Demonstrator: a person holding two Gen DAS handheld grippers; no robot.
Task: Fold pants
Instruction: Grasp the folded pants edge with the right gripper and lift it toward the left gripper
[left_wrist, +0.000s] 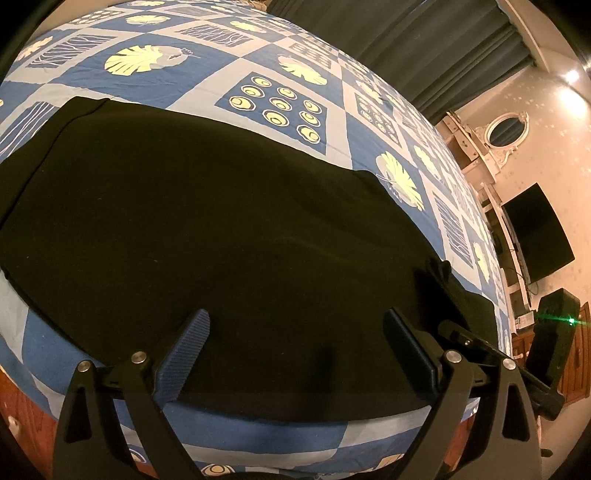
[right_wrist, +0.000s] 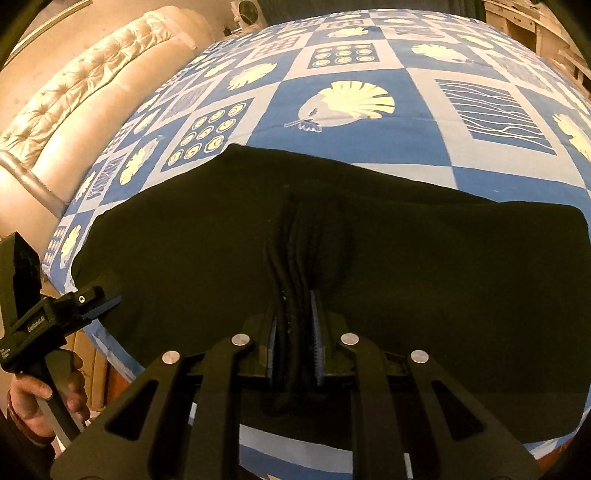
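The bed (left_wrist: 258, 55) under my tongs is covered by a sheet of blue and pale squares, printed with cream shells, wavy lines and rows of small ovals. Past its far edge, in the left view, a dark curtain (left_wrist: 424, 40) hangs in folds. To the right of it stands a warm pinkish wall with an oval mirror (left_wrist: 506, 130) in a white carved frame, a dark screen (left_wrist: 537, 236) lower down, and two bright lamps high up. In the right view a tufted, pale headboard (right_wrist: 85, 92) runs along the bed's left side.

The black pants (left_wrist: 221, 229) lie spread flat across the near part of the bed, right in front of both tongs, reaching nearly to the mattress edge below me.

My left tongs (left_wrist: 295, 332) stand wide apart above the near edge of the pants, one ribbed blue finger to each side and nothing between them. I cannot tell whether the tips touch the cloth.

My right tongs (right_wrist: 295, 325) are closed on a bunched ridge of the pants (right_wrist: 443, 277); several dark folds run up from between the pads and spread into the flat cloth beyond. To their left, at the bed's edge, the other tool shows from the side, with my left hand (right_wrist: 44, 398) wrapped around its handle.
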